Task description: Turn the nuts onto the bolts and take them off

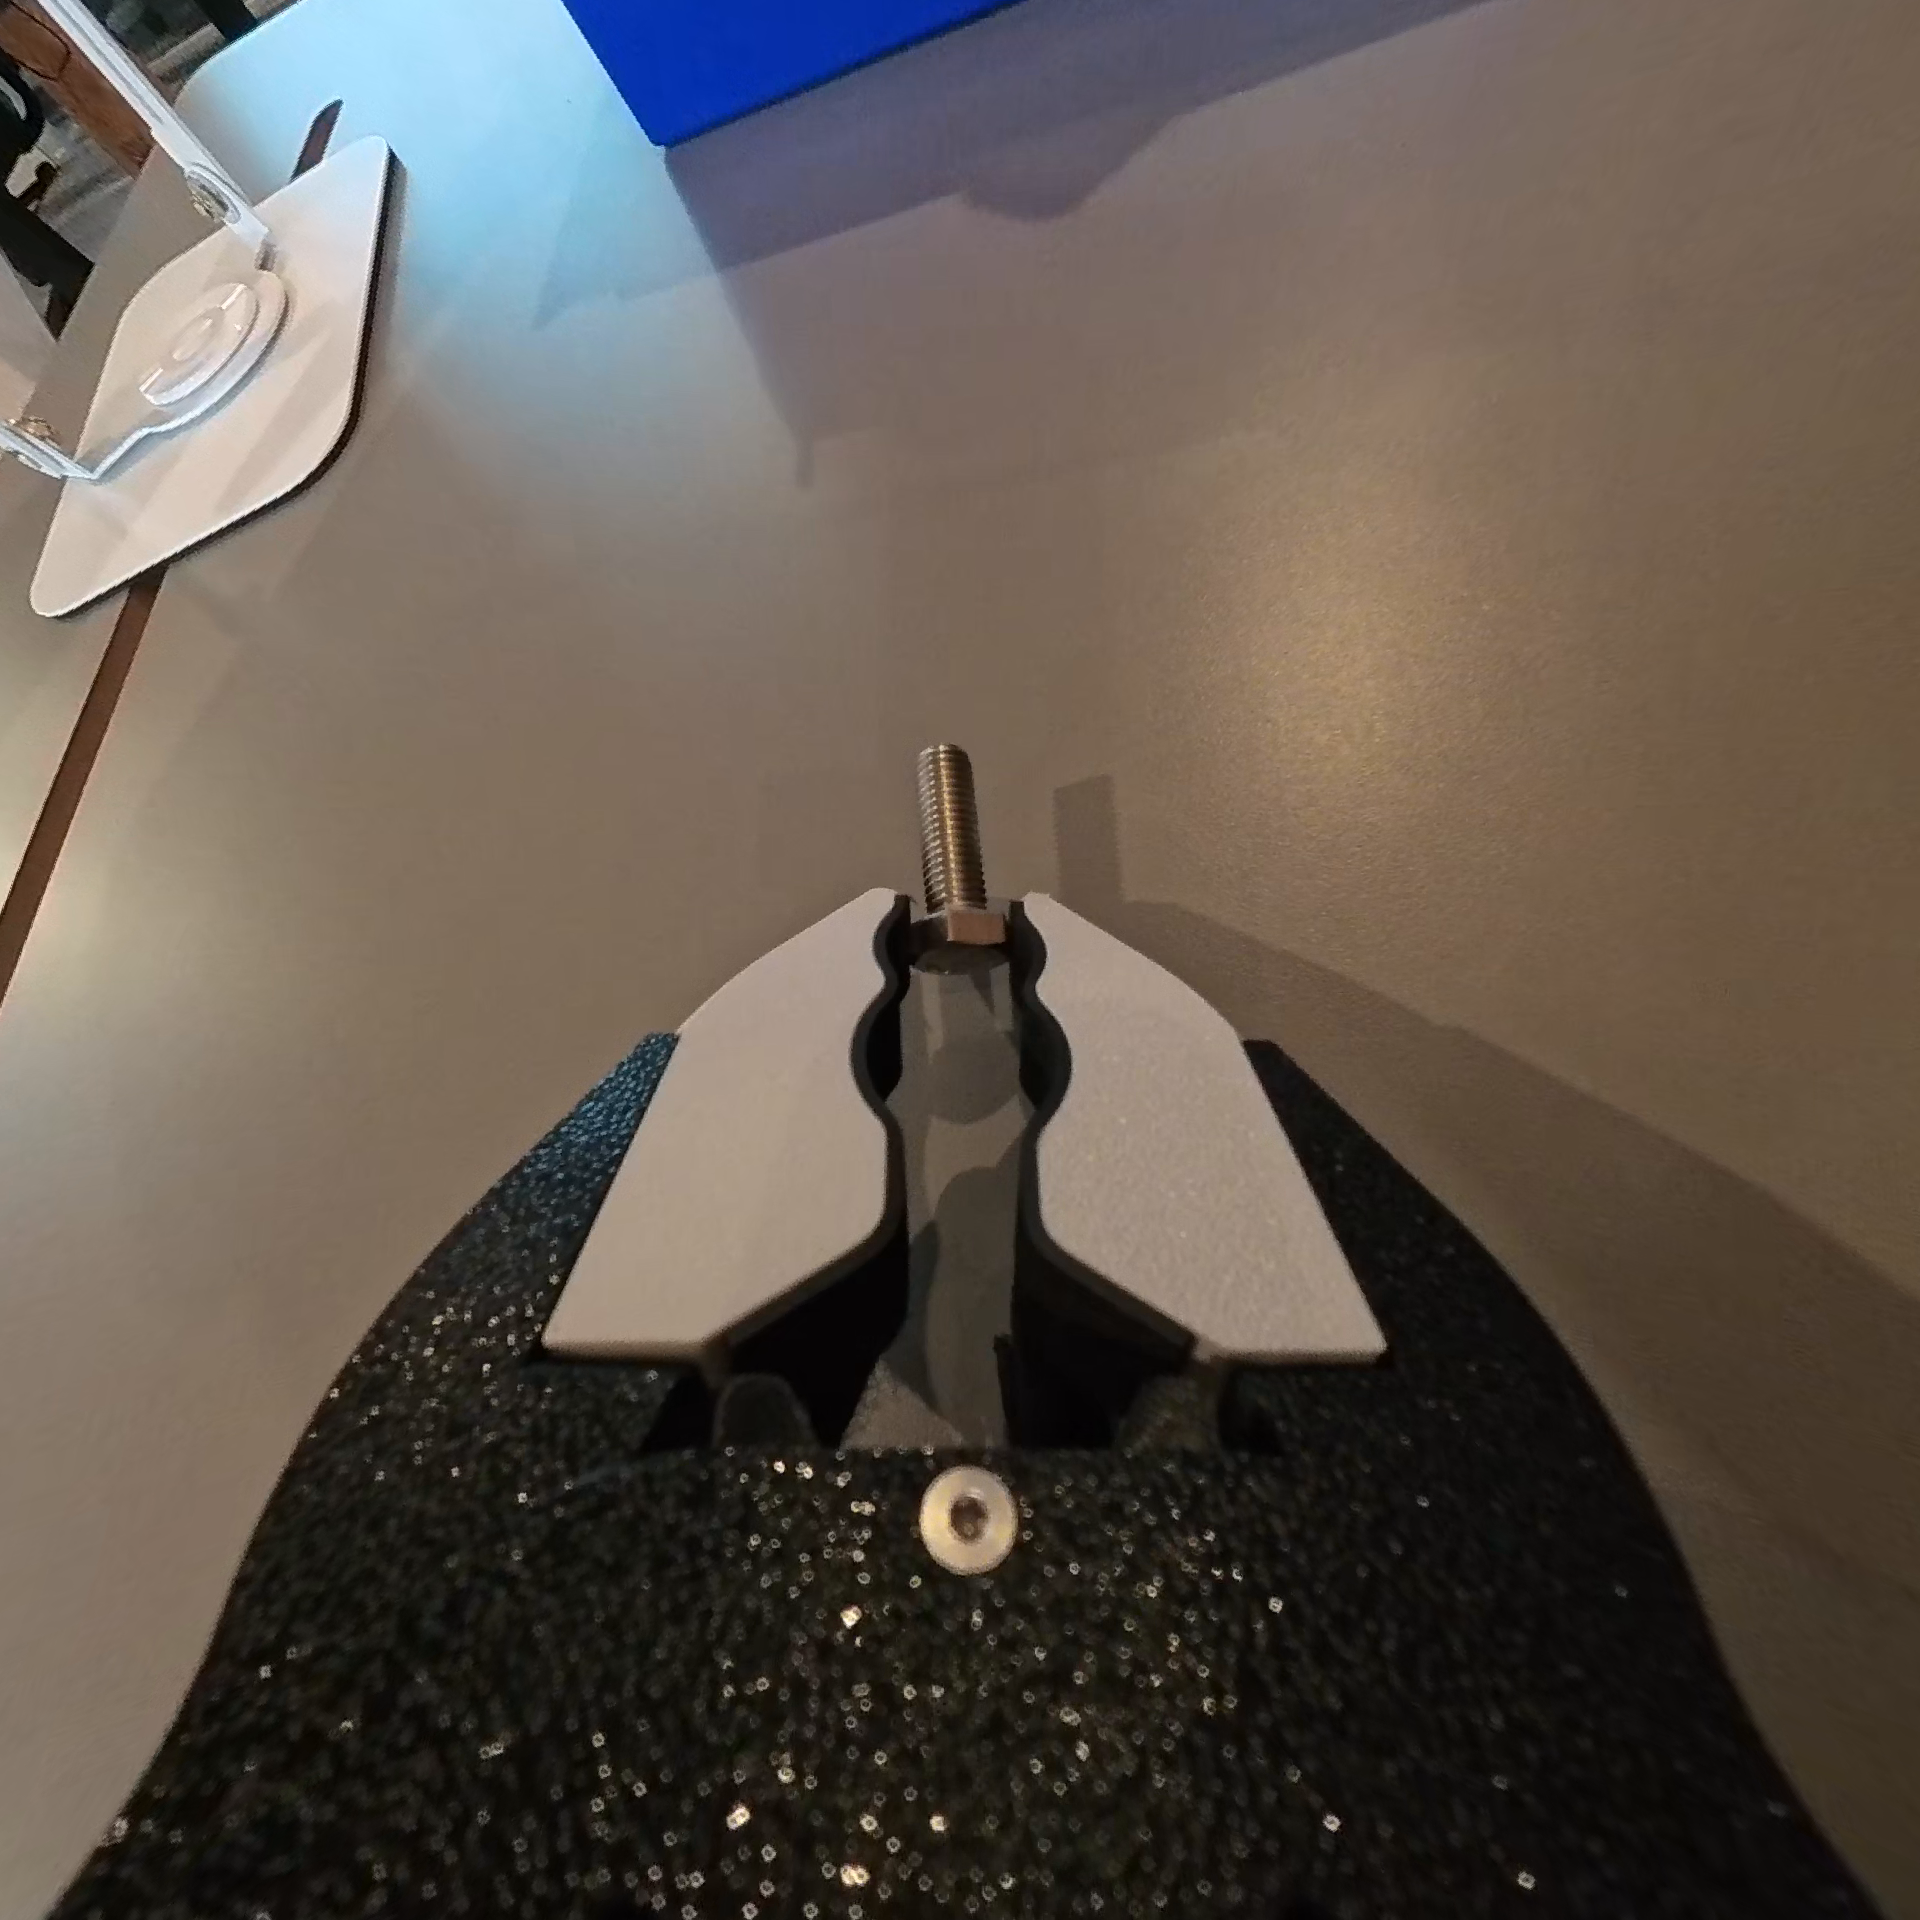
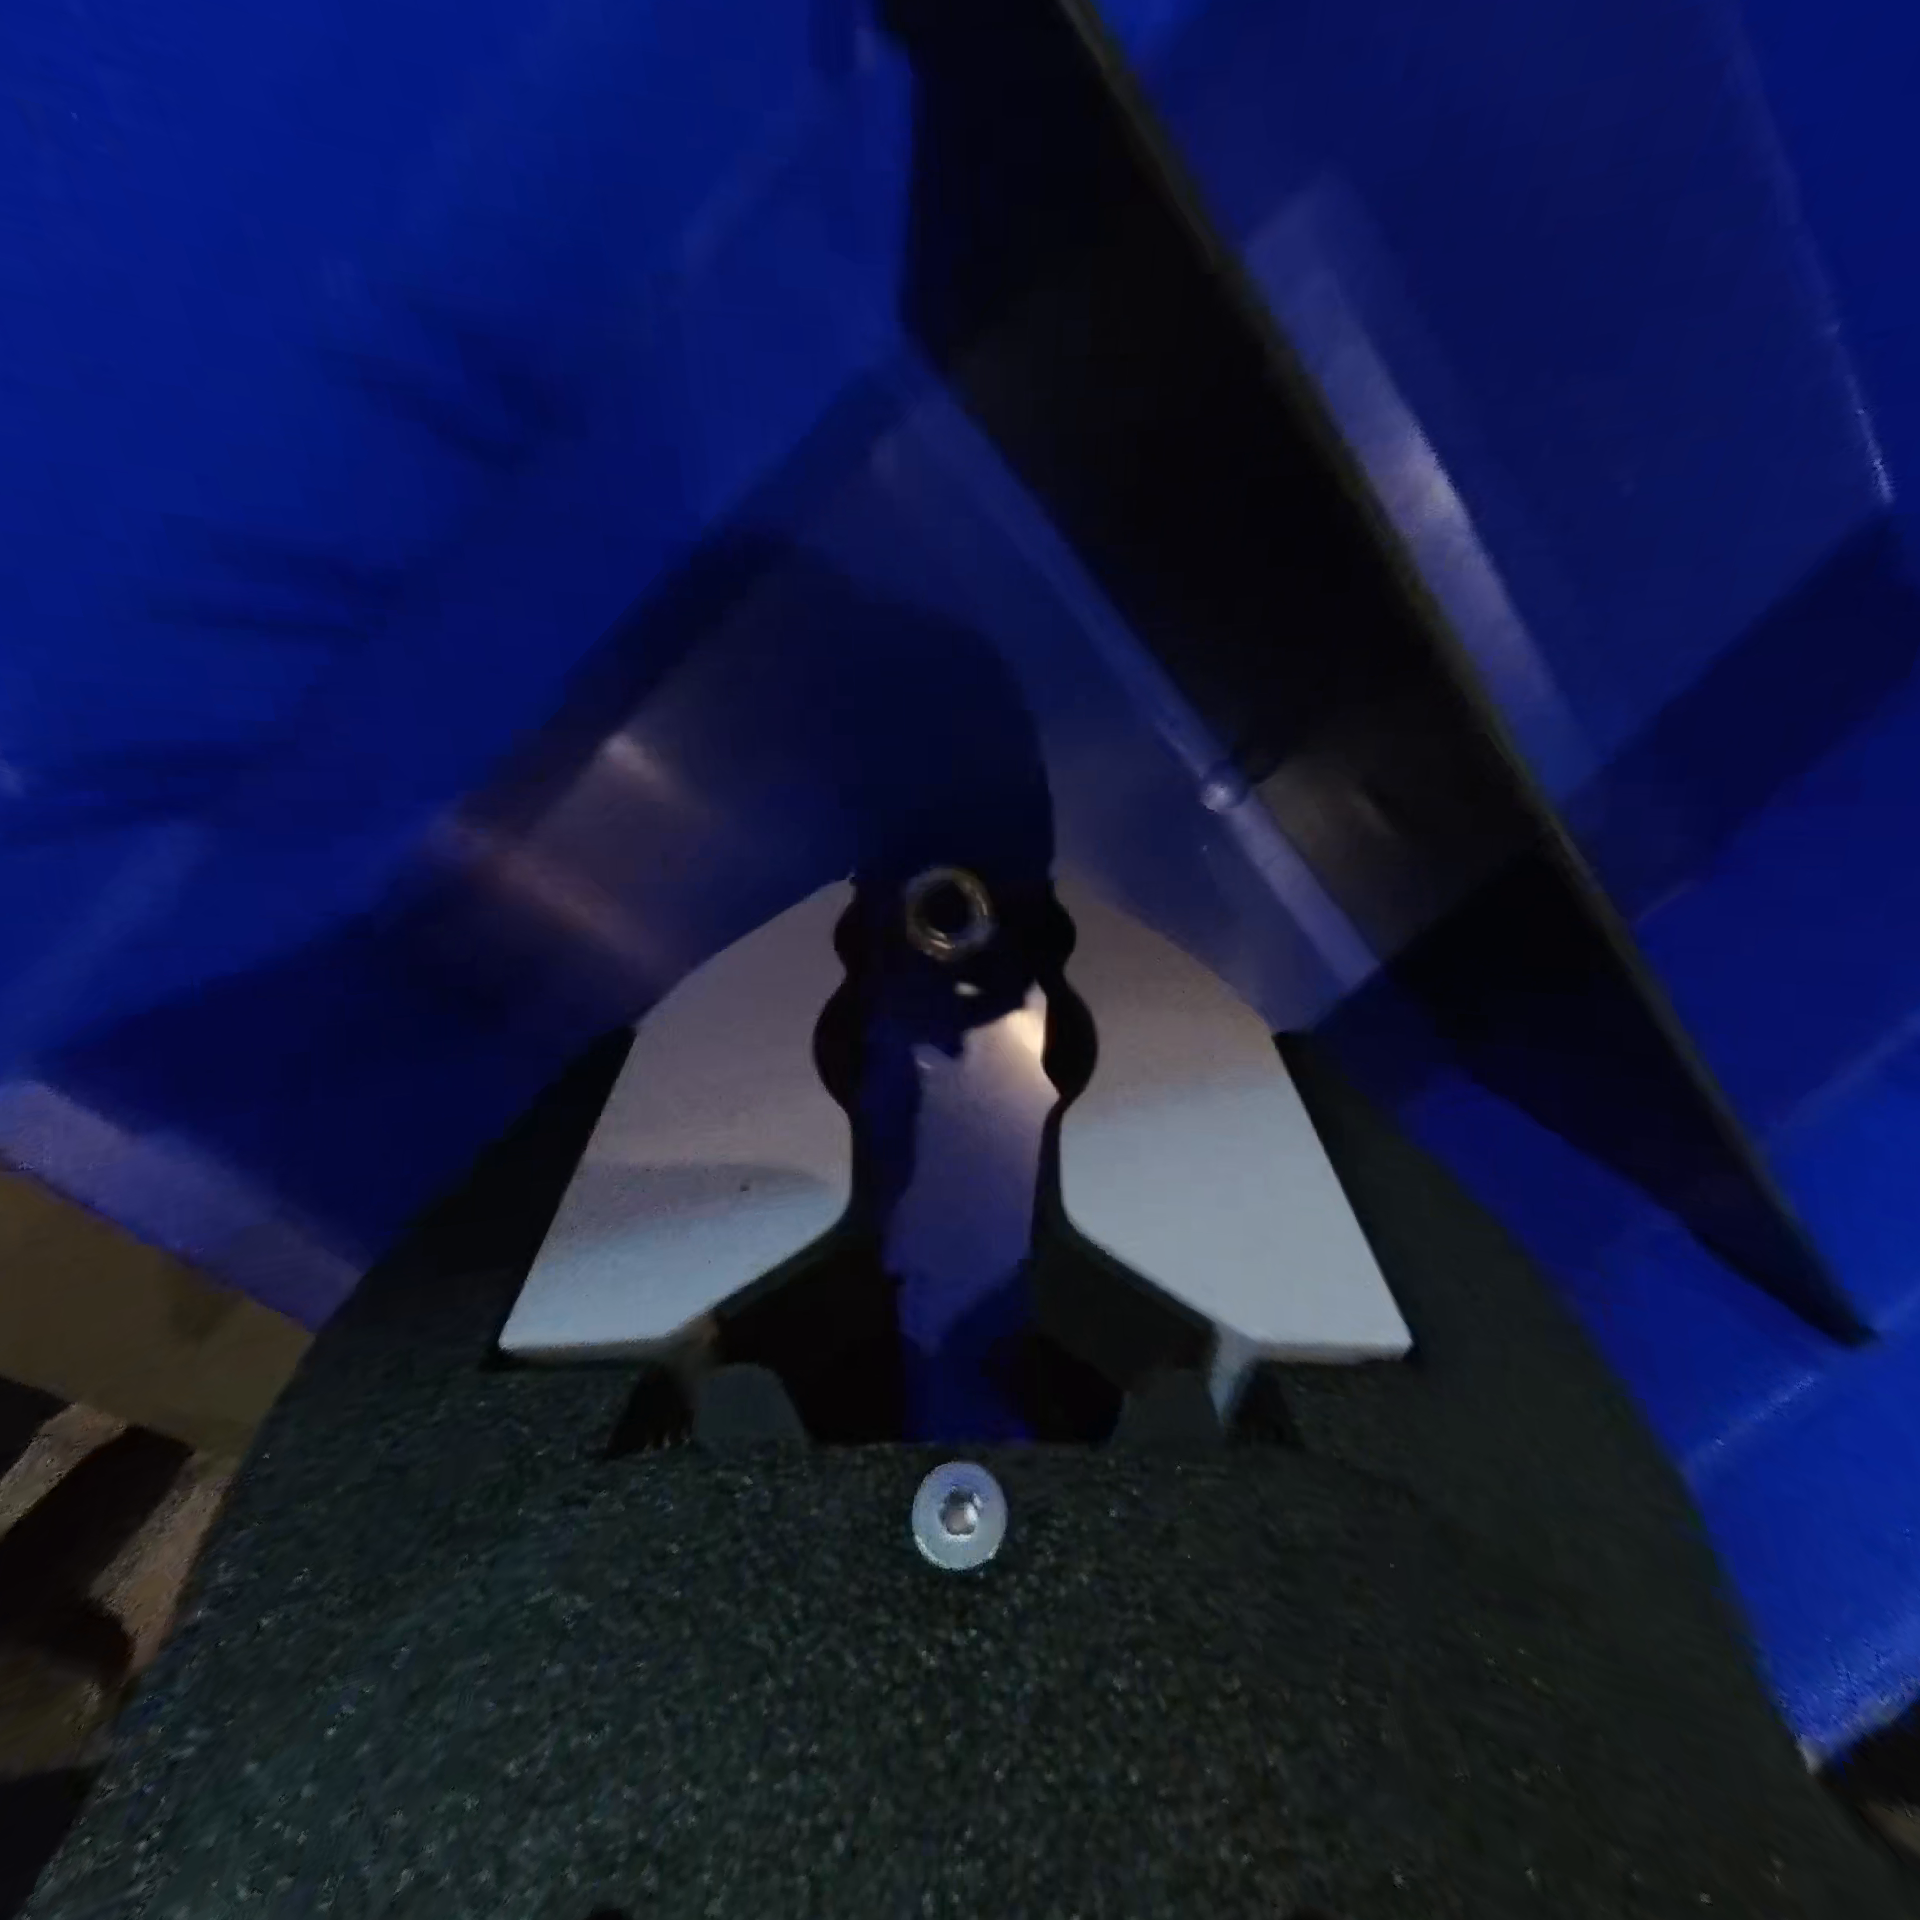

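Left gripper [image 1: 961,920] clamps bolt [image 1: 948,831] by its head, thread pointing out over table [image 1: 1351,623]; right gripper [image 2: 948,930] pinches nut [image 2: 943,914] inside blue bin [image 2: 416,416]

Threaded metal bolt [image 1: 948,831]; seemingly glossy plastic bin [image 2: 416,416].

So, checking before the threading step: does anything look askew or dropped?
Nothing stands out. The left gripper holds the bolt by its head, straight along its fingers. The right gripper holds a nut inside the blue bin.
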`<act>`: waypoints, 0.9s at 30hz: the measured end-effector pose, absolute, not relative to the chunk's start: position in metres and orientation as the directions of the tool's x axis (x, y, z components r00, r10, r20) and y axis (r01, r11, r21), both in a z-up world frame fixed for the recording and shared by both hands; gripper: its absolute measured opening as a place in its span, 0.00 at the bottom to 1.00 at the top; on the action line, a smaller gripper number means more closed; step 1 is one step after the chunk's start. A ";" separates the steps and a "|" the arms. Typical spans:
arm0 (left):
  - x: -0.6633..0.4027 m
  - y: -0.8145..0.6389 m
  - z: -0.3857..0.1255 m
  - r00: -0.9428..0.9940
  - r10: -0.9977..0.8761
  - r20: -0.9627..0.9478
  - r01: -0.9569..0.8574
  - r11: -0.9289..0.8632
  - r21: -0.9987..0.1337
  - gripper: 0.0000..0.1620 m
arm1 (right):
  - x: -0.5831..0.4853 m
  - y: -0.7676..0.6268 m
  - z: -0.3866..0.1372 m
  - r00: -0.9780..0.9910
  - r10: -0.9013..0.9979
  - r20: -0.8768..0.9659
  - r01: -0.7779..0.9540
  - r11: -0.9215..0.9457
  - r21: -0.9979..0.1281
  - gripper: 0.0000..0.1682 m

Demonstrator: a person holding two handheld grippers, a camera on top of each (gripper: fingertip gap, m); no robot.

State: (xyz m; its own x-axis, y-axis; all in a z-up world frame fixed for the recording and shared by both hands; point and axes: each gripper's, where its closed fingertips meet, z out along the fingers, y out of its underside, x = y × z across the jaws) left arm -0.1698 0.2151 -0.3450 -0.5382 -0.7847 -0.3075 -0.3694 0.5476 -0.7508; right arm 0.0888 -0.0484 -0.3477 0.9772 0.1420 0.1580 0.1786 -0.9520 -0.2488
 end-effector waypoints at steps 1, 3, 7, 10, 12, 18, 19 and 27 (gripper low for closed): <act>-0.170 0.215 -0.345 -0.538 -0.784 -0.308 -0.369 0.548 -0.751 0.11 | 0.096 -0.050 -0.340 0.973 0.112 0.200 0.163 -0.951 -0.261 0.19; -0.170 0.215 -0.345 -0.539 -0.784 -0.308 -0.369 0.548 -0.751 0.11 | 0.102 -0.044 -0.300 0.957 -0.007 0.290 0.107 -0.922 -0.373 0.19; -0.170 0.214 -0.345 -0.542 -0.782 -0.308 -0.366 0.550 -0.751 0.11 | 0.025 0.016 -0.187 0.901 -0.027 0.432 0.322 -0.627 -0.709 0.12; -0.171 0.213 -0.345 -0.549 -0.778 -0.306 -0.363 0.552 -0.751 0.11 | -0.080 0.079 -0.184 0.881 0.251 0.401 0.472 -0.405 -0.783 0.08; -0.172 0.213 -0.345 -0.551 -0.776 -0.307 -0.361 0.553 -0.751 0.11 | -0.127 0.115 -0.220 0.812 0.411 0.414 0.559 -0.343 -0.755 0.06; -0.173 0.211 -0.345 -0.562 -0.768 -0.307 -0.353 0.558 -0.751 0.11 | -0.164 0.180 -0.311 0.731 0.597 0.330 0.606 -0.346 -0.716 0.15; -0.173 0.211 -0.345 -0.563 -0.767 -0.307 -0.353 0.559 -0.751 0.11 | -0.163 0.183 -0.317 0.709 0.611 0.352 0.643 -0.355 -0.679 0.17; -0.173 0.210 -0.345 -0.568 -0.761 -0.313 -0.344 0.565 -0.750 0.11 | -0.168 0.209 -0.339 0.531 0.674 0.514 0.836 -0.318 -0.446 0.14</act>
